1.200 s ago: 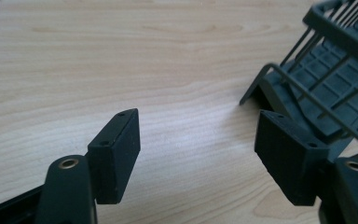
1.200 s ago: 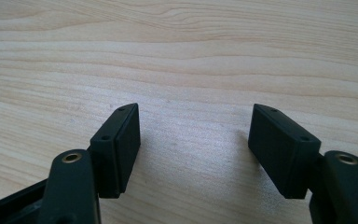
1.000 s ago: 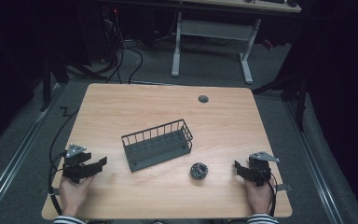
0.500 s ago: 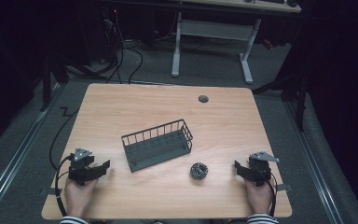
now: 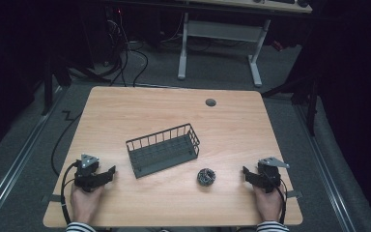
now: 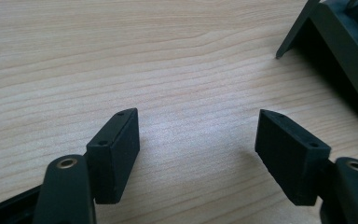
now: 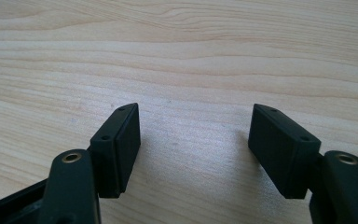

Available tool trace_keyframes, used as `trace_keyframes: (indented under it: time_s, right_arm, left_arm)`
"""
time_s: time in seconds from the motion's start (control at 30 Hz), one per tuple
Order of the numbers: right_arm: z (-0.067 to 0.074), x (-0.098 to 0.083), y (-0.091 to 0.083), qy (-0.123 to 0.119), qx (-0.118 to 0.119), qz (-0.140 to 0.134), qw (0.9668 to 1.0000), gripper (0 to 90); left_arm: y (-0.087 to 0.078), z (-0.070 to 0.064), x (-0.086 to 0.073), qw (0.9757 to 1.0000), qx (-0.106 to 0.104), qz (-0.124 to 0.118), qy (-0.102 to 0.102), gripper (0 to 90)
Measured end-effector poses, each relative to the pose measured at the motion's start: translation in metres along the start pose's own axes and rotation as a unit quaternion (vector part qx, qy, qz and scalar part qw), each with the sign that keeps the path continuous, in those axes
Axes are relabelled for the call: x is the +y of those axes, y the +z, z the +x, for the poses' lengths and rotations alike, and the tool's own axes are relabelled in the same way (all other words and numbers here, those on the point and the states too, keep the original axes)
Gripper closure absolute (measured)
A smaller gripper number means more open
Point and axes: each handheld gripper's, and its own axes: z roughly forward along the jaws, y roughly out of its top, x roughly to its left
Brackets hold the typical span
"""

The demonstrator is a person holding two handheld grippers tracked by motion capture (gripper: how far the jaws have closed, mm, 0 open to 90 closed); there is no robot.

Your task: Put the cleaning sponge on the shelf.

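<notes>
- A wooden bench (image 5: 140, 108) carries a dark wire basket (image 5: 163, 150) near its middle; the basket sits slightly turned, its long side running up toward the right, and looks empty from the high view.
- A small dark round object (image 5: 206, 176), too blurred to identify, lies on the bench just off the basket's near right corner, apart from it.
- The left gripper (image 5: 107, 172) rests low on the bench off the basket's near left corner, held in the person's left hand (image 5: 84, 200), its fingers aimed toward the basket.
- In the left gripper view its fingers (image 6: 114, 151) are spread wide with only bare wood grain between them; a corner of the basket (image 6: 340, 51) shows at the upper right, well apart from the fingertips.
- The right gripper (image 5: 246, 173) sits on the far side of the round object from the basket, held in the right hand (image 5: 266, 203), pointing back toward that object.
- In the right gripper view its fingers (image 7: 116, 144) are likewise spread wide, gripping nothing, with bare bench surface between them.
- A small dark round hole (image 5: 210, 102) marks the bench beyond the basket, near the far edge.
</notes>
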Motion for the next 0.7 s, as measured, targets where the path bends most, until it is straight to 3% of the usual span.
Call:
trace_keyframes:
  time_s: [0.2, 0.33, 0.7]
  right_arm:
    - [-0.0002, 0.0000, 0.0002, -0.001, 0.001, -0.001, 1.0000, 34.2]
    - [0.0017, -0.0004, -0.0007, -0.013, 0.014, -0.001, 0.9998, 36.7]
    - [0.0048, 0.0006, 0.0001, -0.016, 0.018, 0.002, 0.9997, 32.8]
  left_arm:
    - [0.0017, -0.0043, -0.0002, 0.9997, 0.019, 0.002, 0.014, 31.0]
    - [0.0023, -0.0044, 0.0003, 0.9997, 0.020, 0.002, 0.013, 30.2]
    - [0.0027, -0.0044, 0.0006, 0.9997, 0.019, 0.002, 0.014, 29.8]
